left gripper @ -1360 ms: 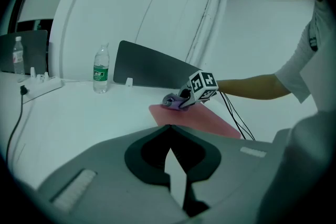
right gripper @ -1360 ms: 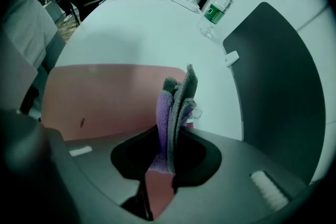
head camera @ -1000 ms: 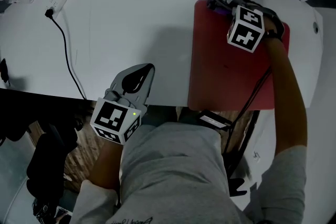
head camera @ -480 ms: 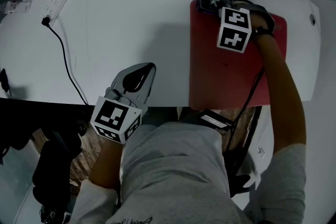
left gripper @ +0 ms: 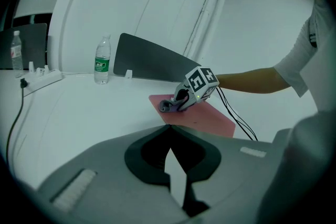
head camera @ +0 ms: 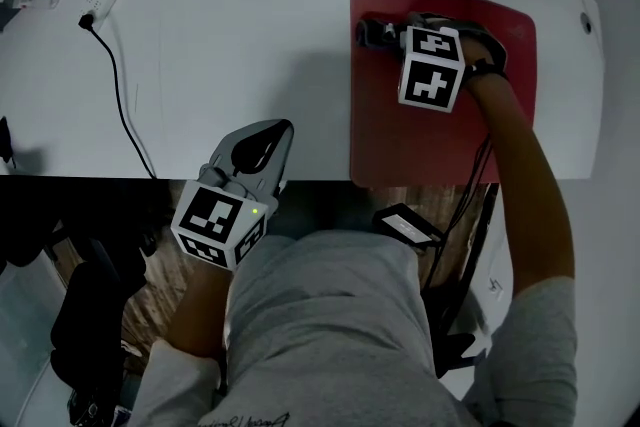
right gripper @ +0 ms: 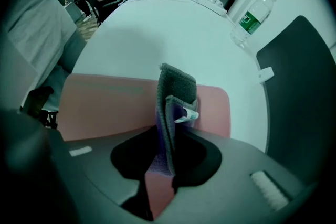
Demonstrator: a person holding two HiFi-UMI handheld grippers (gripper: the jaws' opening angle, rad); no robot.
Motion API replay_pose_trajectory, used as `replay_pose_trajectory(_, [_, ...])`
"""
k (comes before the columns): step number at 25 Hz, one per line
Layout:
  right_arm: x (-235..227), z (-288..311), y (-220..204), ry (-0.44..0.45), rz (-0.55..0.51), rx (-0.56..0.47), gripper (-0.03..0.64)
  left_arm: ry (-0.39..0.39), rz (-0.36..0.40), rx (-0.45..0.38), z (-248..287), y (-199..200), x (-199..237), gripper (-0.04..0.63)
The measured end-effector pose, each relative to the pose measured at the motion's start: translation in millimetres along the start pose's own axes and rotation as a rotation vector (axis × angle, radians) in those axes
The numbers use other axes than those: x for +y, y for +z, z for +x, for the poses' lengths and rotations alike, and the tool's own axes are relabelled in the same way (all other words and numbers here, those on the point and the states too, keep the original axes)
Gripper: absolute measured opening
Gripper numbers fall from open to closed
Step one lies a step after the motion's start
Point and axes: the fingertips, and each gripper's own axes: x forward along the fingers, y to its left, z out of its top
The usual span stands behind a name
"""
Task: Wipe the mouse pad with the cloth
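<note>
**Fig.: Wiping under way, approx. mid-task.**
R gripper (head camera: 383, 34) jaws are clamping the folded cloth (right gripper: 177, 93) and pressing it on the red mouse pad (head camera: 420, 140) near its far-left corner; remaining pad is prob. awaiting passes. L gripper (head camera: 262, 141) jaws are sitting closed, empty, at table (head camera: 250, 45) edge. Count: 1 pad, 1 cloth, 2 grippers.

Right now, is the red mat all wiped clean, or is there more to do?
Done: the cloth is picked up, clamped in the right gripper. In hand: it touches the mouse pad near its far left corner. Left: the pad's other parts; no wipe marks show, so I cannot tell how much is clean. The left gripper is shut, empty, at the table edge.
</note>
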Motion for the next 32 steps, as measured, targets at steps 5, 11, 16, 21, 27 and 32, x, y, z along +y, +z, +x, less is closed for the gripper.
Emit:
replay_pose_trajectory(5, [52, -9, 4, 0.090, 0.002, -0.006, 0.094, -0.007, -0.002, -0.010, -14, -13, -35, 0.019])
replay_pose_trajectory(11, [119, -16, 10, 0.152, -0.018, -0.017, 0.094, -0.016, -0.015, -0.010, -25, -38, -73, 0.020])
replay_pose_trajectory(16, [164, -23, 16, 0.224, -0.025, -0.016, 0.094, -0.021, -0.015, -0.004, -35, -56, -94, 0.020])
replay_pose_trajectory(21, [201, -27, 17, 0.304, -0.017, -0.017, 0.094, -0.016, -0.008, -0.015, -42, -61, -110, 0.020])
replay_pose_trajectory(27, [234, -34, 21, 0.397, -0.004, -0.040, 0.094, -0.009, -0.010, -0.018, -47, -72, -121, 0.020])
replay_pose_trajectory(32, [255, -36, 25, 0.433, -0.022, -0.041, 0.094, -0.010, -0.010, -0.017, -50, -78, -130, 0.020])
